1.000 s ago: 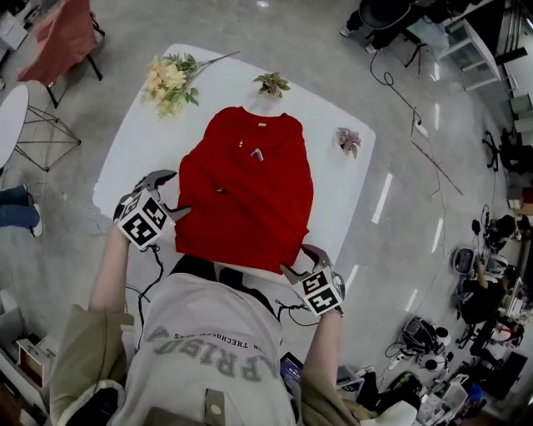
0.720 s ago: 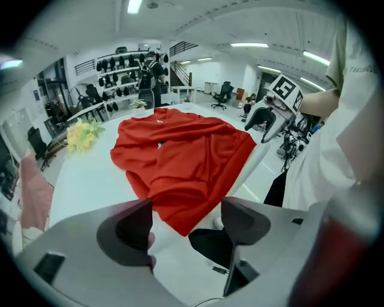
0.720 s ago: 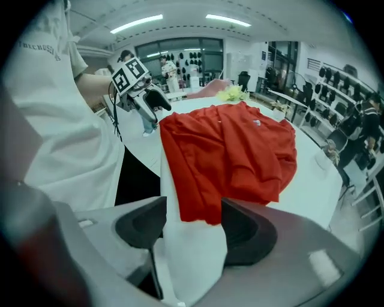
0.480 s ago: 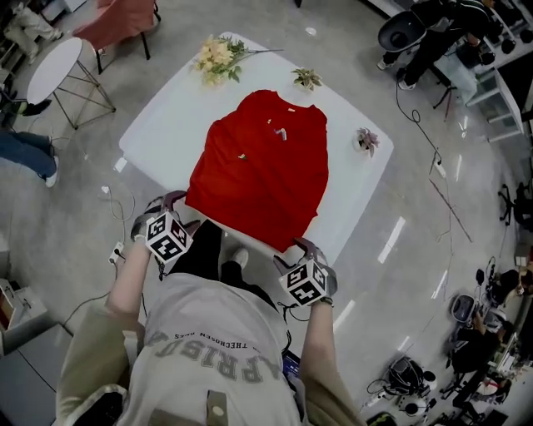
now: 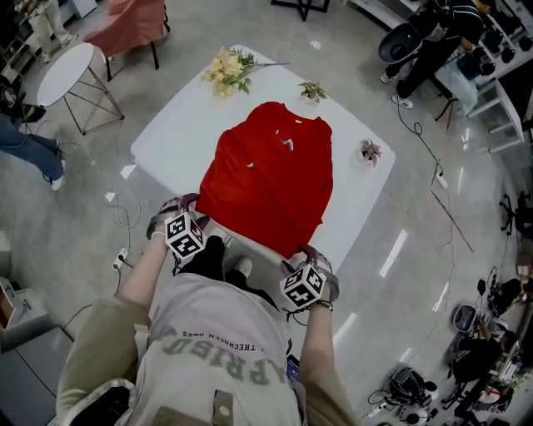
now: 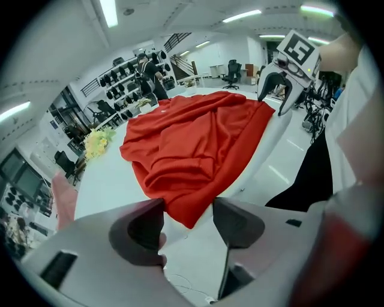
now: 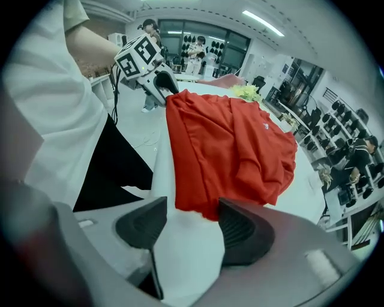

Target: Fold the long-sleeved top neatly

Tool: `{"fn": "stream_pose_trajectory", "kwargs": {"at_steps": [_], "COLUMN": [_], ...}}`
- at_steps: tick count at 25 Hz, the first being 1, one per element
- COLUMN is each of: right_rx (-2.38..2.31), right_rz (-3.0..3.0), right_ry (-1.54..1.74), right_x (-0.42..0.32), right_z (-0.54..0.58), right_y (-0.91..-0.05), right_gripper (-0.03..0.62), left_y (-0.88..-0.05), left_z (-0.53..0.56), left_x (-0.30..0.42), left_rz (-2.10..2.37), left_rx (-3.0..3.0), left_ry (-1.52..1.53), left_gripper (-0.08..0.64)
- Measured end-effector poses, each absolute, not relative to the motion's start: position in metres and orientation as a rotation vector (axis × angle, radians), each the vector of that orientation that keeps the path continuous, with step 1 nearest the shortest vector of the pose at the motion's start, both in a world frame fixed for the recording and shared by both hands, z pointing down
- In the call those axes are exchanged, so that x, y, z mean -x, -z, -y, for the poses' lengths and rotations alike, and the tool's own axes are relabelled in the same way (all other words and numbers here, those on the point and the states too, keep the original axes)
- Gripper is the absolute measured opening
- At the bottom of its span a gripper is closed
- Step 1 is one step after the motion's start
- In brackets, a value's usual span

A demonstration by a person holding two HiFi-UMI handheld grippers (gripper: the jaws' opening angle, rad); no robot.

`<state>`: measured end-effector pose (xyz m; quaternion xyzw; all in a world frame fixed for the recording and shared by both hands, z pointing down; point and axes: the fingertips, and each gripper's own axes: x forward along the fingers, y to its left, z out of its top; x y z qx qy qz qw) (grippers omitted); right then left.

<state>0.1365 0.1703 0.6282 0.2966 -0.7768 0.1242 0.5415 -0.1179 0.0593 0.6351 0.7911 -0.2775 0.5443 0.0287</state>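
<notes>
A red long-sleeved top (image 5: 271, 183) lies on the white table (image 5: 179, 137), sleeves folded in, its hem towards me at the near edge. My left gripper (image 5: 193, 218) is at the hem's near left corner. In the left gripper view its jaws (image 6: 189, 207) are closing with the red corner (image 6: 189, 216) between them, and a gap still shows beside the cloth. My right gripper (image 5: 311, 256) is at the near right corner. In the right gripper view it (image 7: 192, 207) stands open with the tip of that corner (image 7: 207, 210) between the pads.
A yellow flower bunch (image 5: 226, 66) and two small plants (image 5: 314, 90) (image 5: 370, 151) lie along the table's far side. A round side table (image 5: 67, 71) and a chair (image 5: 133, 25) stand at the left. People and office gear are at the upper right.
Both grippers have dropped to the hem's near corners. The left one came in from the top's left side, and its jaws narrowed. The right one rolled over its corner.
</notes>
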Motion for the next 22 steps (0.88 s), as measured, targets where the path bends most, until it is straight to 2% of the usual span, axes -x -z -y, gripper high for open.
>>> {"fn": "stream_pose_trajectory", "kwargs": {"at_steps": [1, 2, 3, 4, 5, 7, 9, 19, 22], "right_rx": [-0.709, -0.715, -0.720, -0.725, -0.728, -0.734, -0.740, -0.611, -0.639], "right_rz": [1.839, 1.832, 1.826, 1.823, 1.822, 1.824, 1.835, 1.930, 2.020], "right_ry": [-0.294, -0.289, -0.282, -0.272, -0.261, -0.236, -0.225, -0.331, -0.391], "right_x": [-0.136, -0.137, -0.138, -0.139, -0.140, -0.141, -0.145, -0.147, -0.148], "right_z": [-0.170, -0.170, -0.169, -0.169, -0.168, -0.167, -0.170, -0.215, -0.210], "right_y": [-0.629, -0.629, -0.629, -0.629, -0.629, -0.626, -0.621, -0.592, -0.571], "right_gripper": [0.272, 0.233, 0.198, 0.196, 0.186, 0.100, 0.057, 0.044, 0.044], "left_y": [-0.634, -0.633, -0.632, -0.630, -0.628, -0.624, -0.620, -0.595, -0.575], "left_z": [-0.060, -0.060, -0.060, -0.060, -0.060, -0.062, -0.067, -0.123, -0.118], "left_x": [0.120, 0.122, 0.124, 0.125, 0.125, 0.125, 0.124, 0.129, 0.132], "left_rz": [0.863, 0.877, 0.896, 0.912, 0.921, 0.926, 0.926, 0.834, 0.967], "left_rx": [-2.437, -2.434, -2.436, -2.444, -2.453, -2.470, -2.493, -2.513, -2.488], "left_ry": [-1.662, -1.651, -1.646, -1.644, -1.643, -1.639, -1.635, -1.564, -1.534], "left_gripper": [0.261, 0.243, 0.192, 0.125, 0.108, 0.064, 0.054, 0.043, 0.044]}}
